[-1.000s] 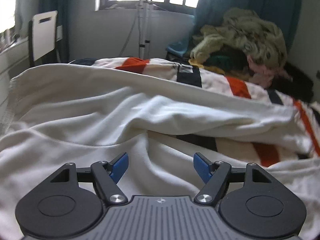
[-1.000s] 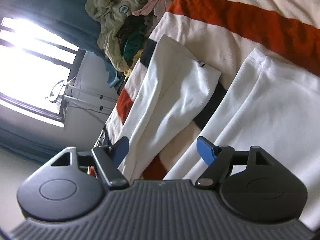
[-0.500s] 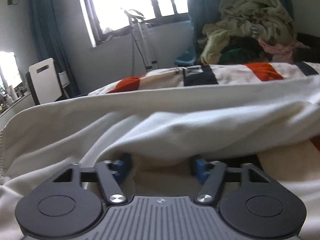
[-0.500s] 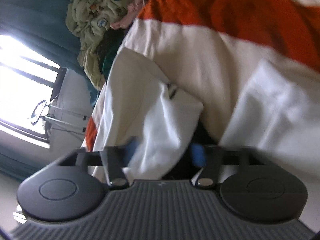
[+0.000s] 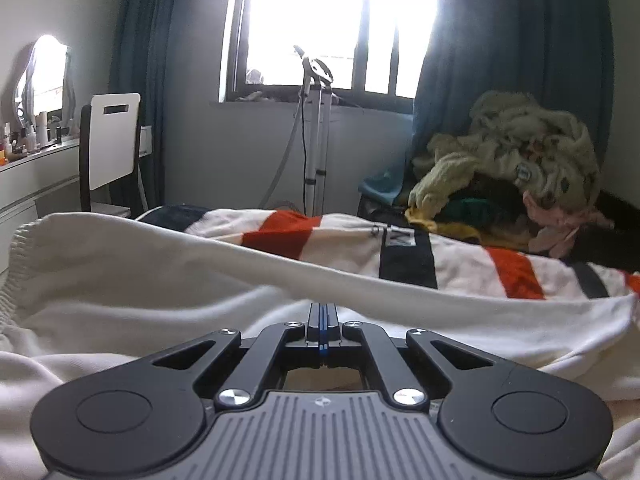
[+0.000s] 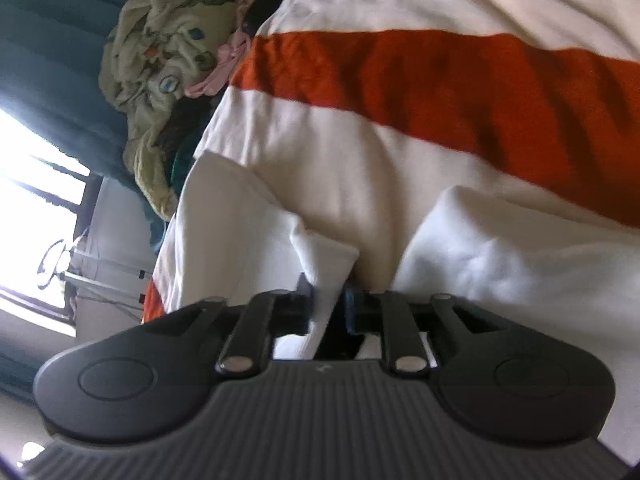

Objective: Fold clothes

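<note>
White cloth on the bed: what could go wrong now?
1. The right gripper pinches only a small corner of the white cloth, and its jaws have just opened a little. The corner could slip out on a lift.
2. The left gripper is shut, but no cloth shows between its jaws. It may have missed the fold and lift nothing, leaving the cloth hanging from one corner.

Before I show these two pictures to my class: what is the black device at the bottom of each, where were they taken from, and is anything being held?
Each picture comes from a camera on a hand-held two-finger gripper that a person carries, one per hand. The left gripper has its fingers shut together at a fold of the white garment; whether cloth is pinched is not clear. The right gripper, viewed rolled sideways, has a corner of the white garment between its fingers. The garment lies on a striped blanket, with a clothes pile behind.
</note>
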### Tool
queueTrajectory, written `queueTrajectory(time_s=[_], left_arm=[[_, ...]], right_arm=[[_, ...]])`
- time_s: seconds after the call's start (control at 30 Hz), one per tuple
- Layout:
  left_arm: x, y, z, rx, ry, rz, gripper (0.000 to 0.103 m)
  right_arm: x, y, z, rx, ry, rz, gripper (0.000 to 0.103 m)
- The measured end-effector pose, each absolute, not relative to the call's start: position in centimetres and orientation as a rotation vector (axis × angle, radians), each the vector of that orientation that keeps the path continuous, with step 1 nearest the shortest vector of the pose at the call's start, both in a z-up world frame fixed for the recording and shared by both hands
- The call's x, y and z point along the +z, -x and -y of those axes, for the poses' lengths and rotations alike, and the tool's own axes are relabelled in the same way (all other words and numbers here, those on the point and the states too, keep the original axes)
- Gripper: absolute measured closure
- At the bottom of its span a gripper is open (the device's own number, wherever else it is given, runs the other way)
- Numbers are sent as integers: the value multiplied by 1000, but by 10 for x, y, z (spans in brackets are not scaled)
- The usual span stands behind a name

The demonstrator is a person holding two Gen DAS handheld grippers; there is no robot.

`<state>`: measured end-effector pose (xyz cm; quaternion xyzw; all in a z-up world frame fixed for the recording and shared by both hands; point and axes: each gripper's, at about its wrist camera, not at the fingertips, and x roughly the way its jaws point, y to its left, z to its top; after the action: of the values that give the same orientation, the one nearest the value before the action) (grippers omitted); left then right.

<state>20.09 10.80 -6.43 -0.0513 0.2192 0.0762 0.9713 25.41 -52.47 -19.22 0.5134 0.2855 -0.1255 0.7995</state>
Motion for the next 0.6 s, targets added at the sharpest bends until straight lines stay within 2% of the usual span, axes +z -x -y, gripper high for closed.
queueTrajectory(time_s=[0.1,0.17,0.2,0.23,0.27,0.3,0.33,0.37,0.4,0.47,0.6], left_arm=[[-55,-195,-110,149,117,-448,103],[-56,-193,-106,117,88,-453,101],[-58,-194,-104,101,70,-456,97],[-63,-195,-101,84,54,-466,94],[-68,-198,-99,65,41,-483,85],[-74,-200,-96,39,19,-492,67],[-79,-201,-91,5,-10,-495,54],[-84,-203,-86,-28,-39,-497,31],[-89,-203,-80,-37,-85,-491,18],[-102,-206,-66,-14,-192,-482,16],[-126,-222,-56,39,-284,-546,21]], right_arm=[[-177,-246,522,-297,-1045,-577,68],[-162,-241,518,-338,-960,-525,56],[-154,-239,515,-358,-915,-498,42],[-147,-237,512,-363,-872,-474,32],[-140,-236,508,-359,-831,-452,31],[-135,-236,503,-336,-796,-440,31],[-131,-238,498,-303,-764,-432,31],[-129,-243,493,-269,-755,-443,31],[-128,-250,487,-235,-757,-463,31],[-128,-265,474,-165,-773,-510,31],[-134,-314,441,-71,-783,-627,31]])
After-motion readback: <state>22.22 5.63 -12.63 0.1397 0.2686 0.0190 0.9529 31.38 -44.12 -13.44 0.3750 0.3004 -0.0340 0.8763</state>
